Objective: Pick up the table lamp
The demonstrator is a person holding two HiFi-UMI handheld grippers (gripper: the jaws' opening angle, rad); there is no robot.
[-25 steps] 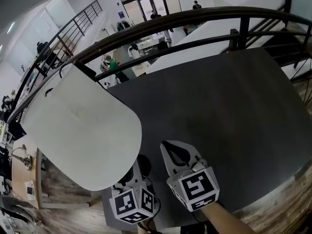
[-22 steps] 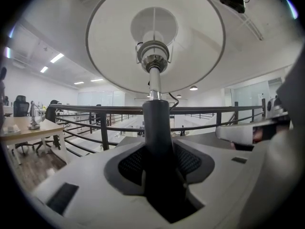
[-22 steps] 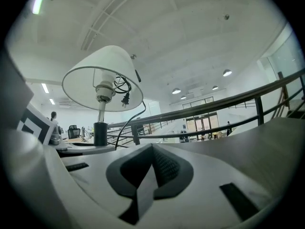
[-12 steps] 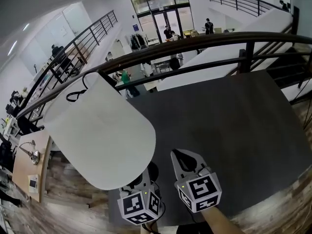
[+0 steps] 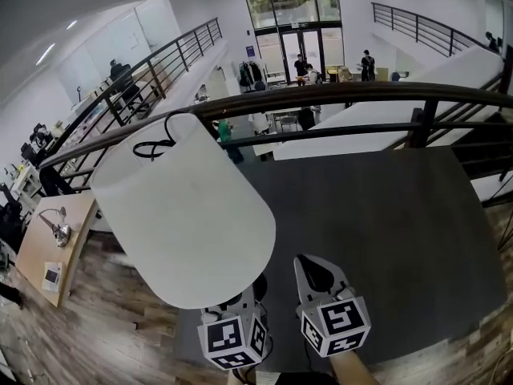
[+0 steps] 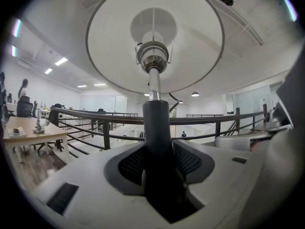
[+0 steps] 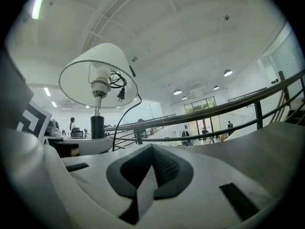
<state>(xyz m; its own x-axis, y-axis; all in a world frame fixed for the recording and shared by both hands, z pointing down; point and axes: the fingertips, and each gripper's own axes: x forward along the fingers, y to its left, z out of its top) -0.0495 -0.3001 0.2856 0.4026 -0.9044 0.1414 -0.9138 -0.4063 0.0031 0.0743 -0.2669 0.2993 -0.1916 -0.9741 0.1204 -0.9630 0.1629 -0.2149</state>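
The table lamp has a wide white shade (image 5: 184,215) on a black stem (image 6: 157,128) with a chrome socket above it. My left gripper (image 6: 159,161) is shut on that stem, and the shade (image 6: 155,37) spreads overhead in the left gripper view. From the head view the shade hides the jaws of the left gripper (image 5: 248,295), and only its marker cube shows. The lamp's black cord and plug (image 5: 156,145) lie bundled at the top of the shade. My right gripper (image 5: 309,273) hangs just right of the lamp, shut and empty. The lamp (image 7: 97,75) stands to its left in the right gripper view.
A dark grey table (image 5: 385,231) lies below and ahead of both grippers. A dark curved railing (image 5: 361,95) runs behind it, with an open hall and people far beyond. A wooden desk (image 5: 40,247) stands at the left over wood flooring.
The lamp has risen in my left gripper and its shade looks larger and more upright. The right gripper has risen alongside it. Both grips are unchanged.
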